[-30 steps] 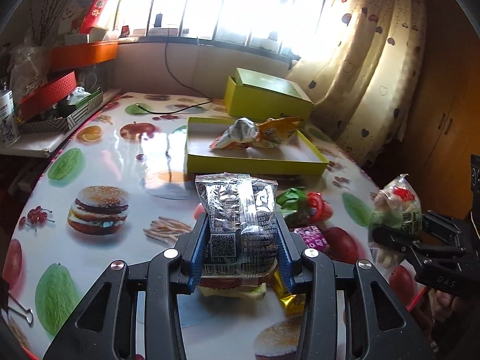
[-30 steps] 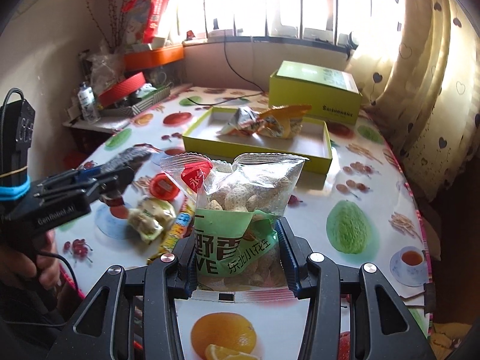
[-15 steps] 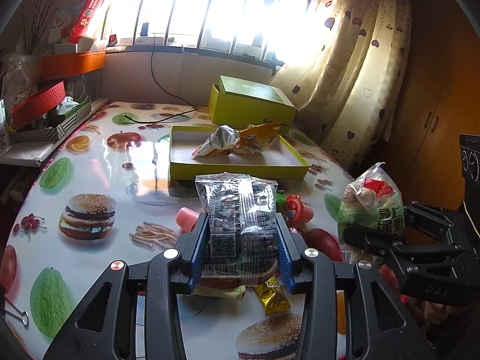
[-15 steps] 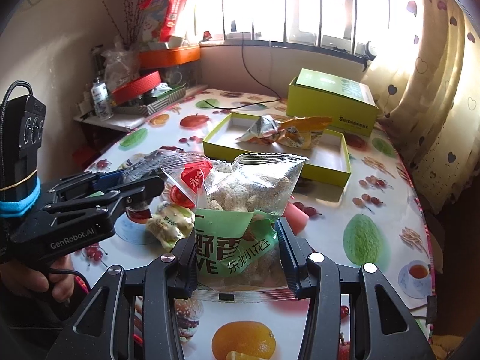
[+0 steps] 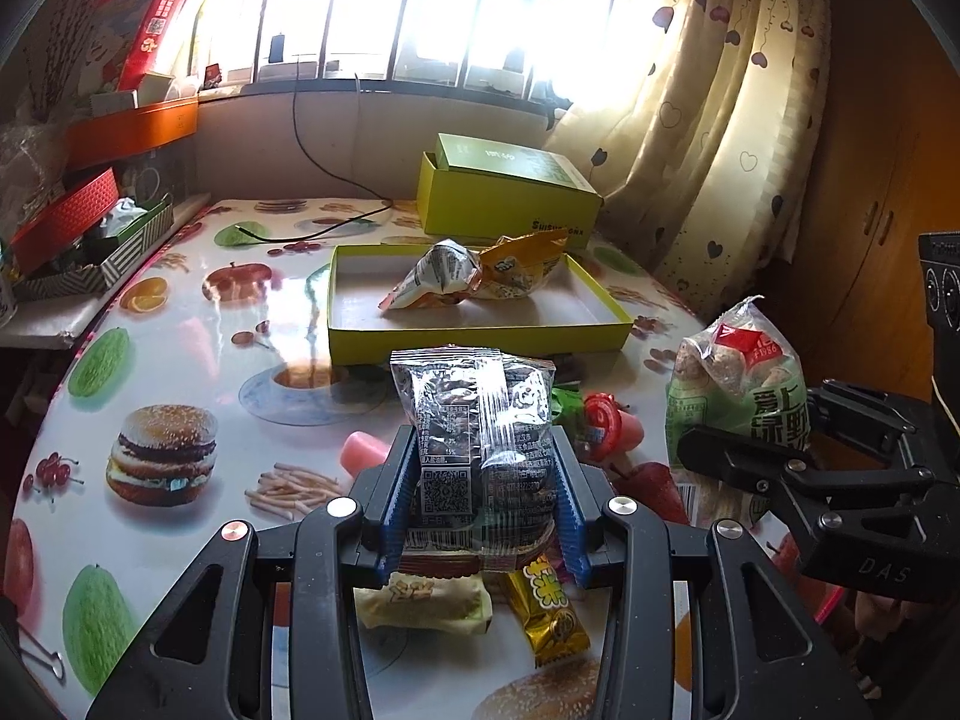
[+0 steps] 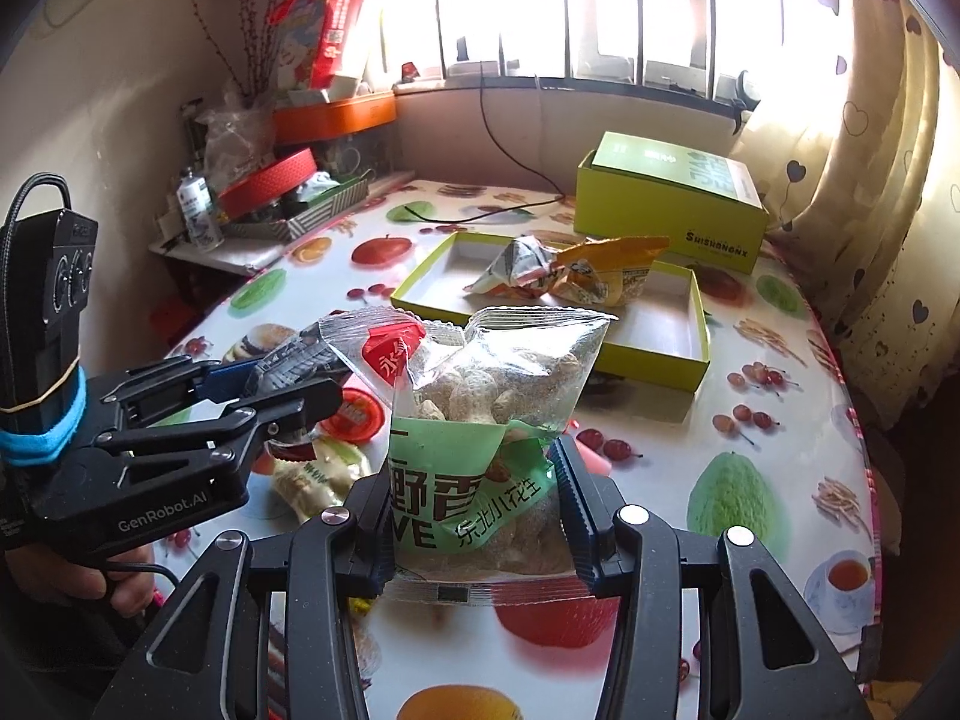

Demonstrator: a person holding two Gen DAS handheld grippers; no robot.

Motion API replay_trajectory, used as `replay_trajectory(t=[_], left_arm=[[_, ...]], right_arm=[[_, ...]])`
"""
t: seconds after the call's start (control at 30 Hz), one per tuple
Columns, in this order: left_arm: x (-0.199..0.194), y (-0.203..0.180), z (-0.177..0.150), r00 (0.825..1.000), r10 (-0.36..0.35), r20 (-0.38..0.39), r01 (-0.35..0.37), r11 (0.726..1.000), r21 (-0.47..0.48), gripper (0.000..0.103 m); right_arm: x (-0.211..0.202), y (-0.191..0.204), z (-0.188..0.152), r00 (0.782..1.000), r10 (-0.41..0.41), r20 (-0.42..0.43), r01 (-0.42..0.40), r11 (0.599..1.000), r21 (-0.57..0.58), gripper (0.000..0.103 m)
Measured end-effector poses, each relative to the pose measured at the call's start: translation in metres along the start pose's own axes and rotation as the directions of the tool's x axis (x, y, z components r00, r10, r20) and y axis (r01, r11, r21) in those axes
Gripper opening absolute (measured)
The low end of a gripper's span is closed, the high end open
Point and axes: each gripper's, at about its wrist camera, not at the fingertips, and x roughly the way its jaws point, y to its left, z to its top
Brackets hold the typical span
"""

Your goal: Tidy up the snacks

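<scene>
Left gripper [image 5: 483, 495] clamped on a silvery snack pack [image 5: 477, 426], held up over the table [image 5: 180, 330]. Right gripper [image 6: 474, 510] squeezing a peanut bag [image 6: 480, 420], also airborne, short of the yellow tray [image 6: 654, 354].

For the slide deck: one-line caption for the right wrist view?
Right gripper grips a peanut bag above the table; shallow yellow tray ahead holds two snack packets.

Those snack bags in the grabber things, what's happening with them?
A person is tidying snacks with two hand-held grippers. The left gripper clamps a silver packet; the right gripper clamps a bag of peanuts. Both are lifted above the table, facing the yellow tray, which already holds two packets. More snacks lie loose below.
</scene>
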Motion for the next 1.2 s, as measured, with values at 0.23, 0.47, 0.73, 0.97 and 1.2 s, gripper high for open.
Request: replay_trajectory(t=[0.23,0.47,0.73,0.97,1.2], left_arm=[[0.017,-0.003,0.012,1.0,0.018,-0.022,-0.018,1.0,0.019,0.042],[0.032,-0.004,0.024,0.999,0.032,-0.036,-0.031,0.999,0.034,0.042],[0.049,0.0,0.038,0.998,0.045,-0.047,-0.043,0.998,0.034,0.042],[0.059,0.012,0.046,0.996,0.076,-0.054,-0.076,0.997,0.013,0.042],[0.072,0.016,0.052,0.994,0.086,-0.071,-0.086,0.996,0.006,0.042]], right_arm=[[0.014,-0.011,0.01,1.0,0.018,-0.003,-0.017,1.0,0.01,0.045],[0.028,-0.02,0.02,1.0,0.027,-0.006,-0.027,0.999,0.017,0.045],[0.044,-0.03,0.03,0.999,0.032,-0.008,-0.031,0.999,0.028,0.045],[0.055,-0.035,0.037,0.999,0.043,-0.007,-0.043,0.999,0.027,0.045],[0.065,-0.041,0.045,0.999,0.039,-0.01,-0.039,0.999,0.024,0.045]])
